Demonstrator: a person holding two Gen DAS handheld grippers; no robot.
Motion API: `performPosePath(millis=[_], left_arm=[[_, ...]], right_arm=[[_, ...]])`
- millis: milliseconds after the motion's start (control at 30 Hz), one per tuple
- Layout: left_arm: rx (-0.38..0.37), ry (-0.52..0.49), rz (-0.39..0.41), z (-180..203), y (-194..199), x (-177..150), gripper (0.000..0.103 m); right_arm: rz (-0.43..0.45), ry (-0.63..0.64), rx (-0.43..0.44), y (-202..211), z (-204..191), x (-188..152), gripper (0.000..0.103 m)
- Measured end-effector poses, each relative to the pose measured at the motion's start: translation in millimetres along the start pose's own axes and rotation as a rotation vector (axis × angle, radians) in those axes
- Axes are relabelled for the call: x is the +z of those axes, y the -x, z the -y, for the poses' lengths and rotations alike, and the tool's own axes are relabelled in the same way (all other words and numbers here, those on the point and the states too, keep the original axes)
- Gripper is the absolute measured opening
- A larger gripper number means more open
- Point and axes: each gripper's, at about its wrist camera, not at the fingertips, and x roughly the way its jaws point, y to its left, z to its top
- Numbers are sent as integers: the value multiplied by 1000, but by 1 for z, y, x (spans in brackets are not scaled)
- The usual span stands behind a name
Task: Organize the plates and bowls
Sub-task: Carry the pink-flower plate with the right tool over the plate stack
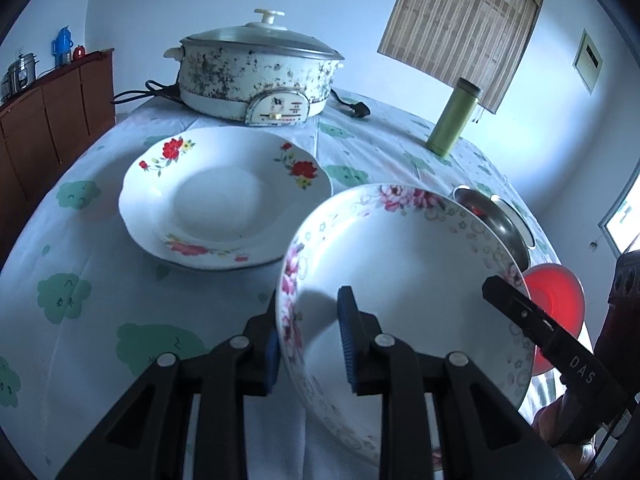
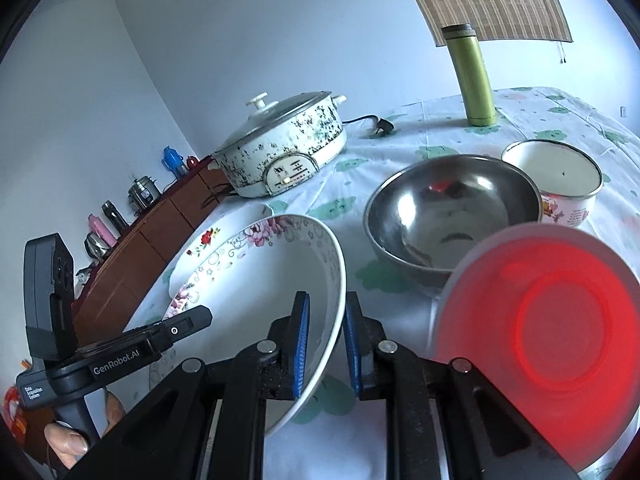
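- The left tool [image 1: 310,340] is clamped on the near rim of a white pink-flowered ceramic plate [image 1: 404,264], one blue pad inside the rim and one outside.
- The right tool [image 2: 326,344] grips the same plate's opposite rim [image 2: 280,280]; the plate hangs tilted between both tools above the tabletop [image 1: 100,272].
- Ahead and left of the left tool, a white red-flowered deep plate [image 1: 224,200] rests on the tabletop.
- Ahead and right of the right tool sits a stainless steel bowl [image 2: 452,212], with a white enamel bowl [image 2: 556,180] just behind it.
- A red translucent plastic bowl [image 2: 552,328] lies tilted, close on the right tool's right.
- Farther ahead stand a speckled white electric pot [image 1: 256,68] and a green flask [image 2: 474,76].
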Motion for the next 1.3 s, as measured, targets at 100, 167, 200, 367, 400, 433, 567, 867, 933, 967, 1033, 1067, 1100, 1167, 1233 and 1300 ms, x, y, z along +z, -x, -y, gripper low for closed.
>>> performPosePath(millis=[100,167,200,367,400,433,567,867,933,967,1033,1067,1100,1167,1233,1300], left_arm=[[9,4,9,-2,2,3,23],[15,11,17,-5,4,6,23],[15,18,17,-8,5,8,23],[49,29,40,-16,11,24,23],[61,27,46,-17,12,29,23],[71,24,51,-18,13,32,23],[100,15,72,-23,14,49,23],[148,68,90,-52,-7,76,23],[163,87,82,-61,-15,81,23],[176,93,82,-65,-19,84,23],[197,97,86,-70,-23,85,23],[210,99,87,-73,-26,86,23],[220,98,87,-75,-28,87,23],[232,96,85,-78,-31,87,23],[233,105,76,-82,-36,87,23],[231,114,66,-85,-40,87,23]], right_arm=[[3,-3,-5,-3,-4,3,19],[4,-8,-3,-4,-8,5,19],[6,-11,0,-6,-10,7,19],[15,-2,3,-14,-23,19,19],[16,-1,4,-16,-26,21,19],[18,-1,5,-19,-29,25,19],[28,-6,10,-31,-38,38,19],[25,-74,34,-74,-48,62,19],[18,-82,38,-86,-50,63,19],[11,-82,40,-93,-52,64,19],[-1,-77,40,-104,-54,63,19],[-8,-75,40,-110,-55,62,19],[-16,-68,37,-115,-56,62,19],[-28,-52,31,-124,-59,60,19],[-42,-58,31,-133,-58,59,19],[-47,-54,19,-139,-58,59,19]])
